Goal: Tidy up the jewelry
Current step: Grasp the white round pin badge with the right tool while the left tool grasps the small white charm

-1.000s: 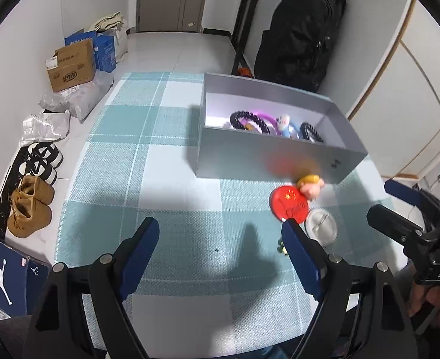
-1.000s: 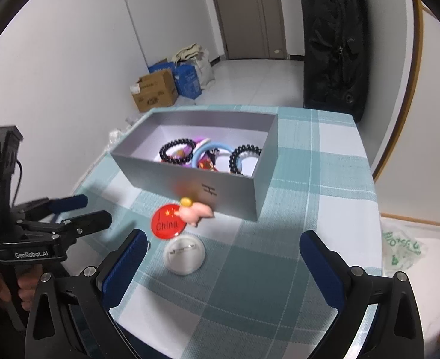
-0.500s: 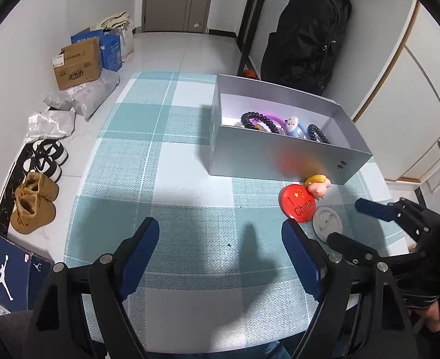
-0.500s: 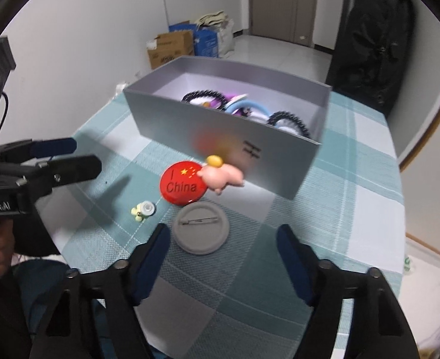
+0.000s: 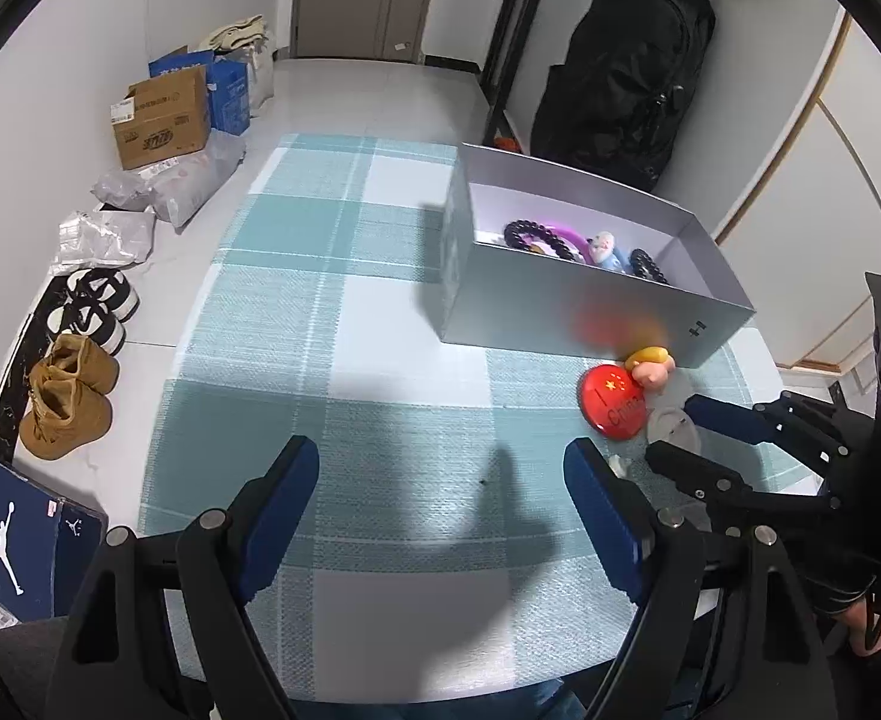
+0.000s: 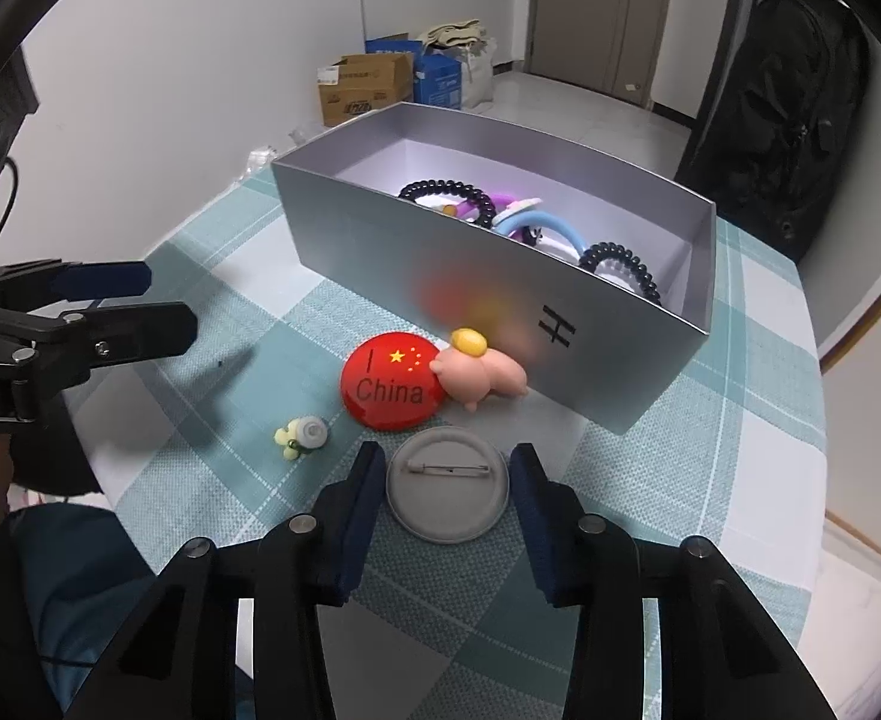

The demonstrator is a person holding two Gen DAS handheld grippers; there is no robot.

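A grey pin badge (image 6: 447, 492) lies face down on the checked tablecloth. My right gripper (image 6: 447, 495) is open with a finger on each side of it, close to its rim. Beyond it lie a red "China" badge (image 6: 387, 387), a pink pig figure (image 6: 482, 373) and a small yellow-white charm (image 6: 302, 435). The silver box (image 6: 470, 276) behind them holds black coil bracelets (image 6: 446, 195) and a blue band. My left gripper (image 5: 440, 510) is open and empty over bare cloth, left of the badges (image 5: 611, 411).
The box (image 5: 560, 312) stands at the table's far right. Shoes, cardboard boxes (image 5: 161, 120) and bags lie on the floor to the left. A black backpack (image 5: 620, 72) leans on the far wall. The table edge is near on the right.
My right gripper has moved forward and down and narrowed around the grey badge. The left gripper has shifted a little left and stayed open.
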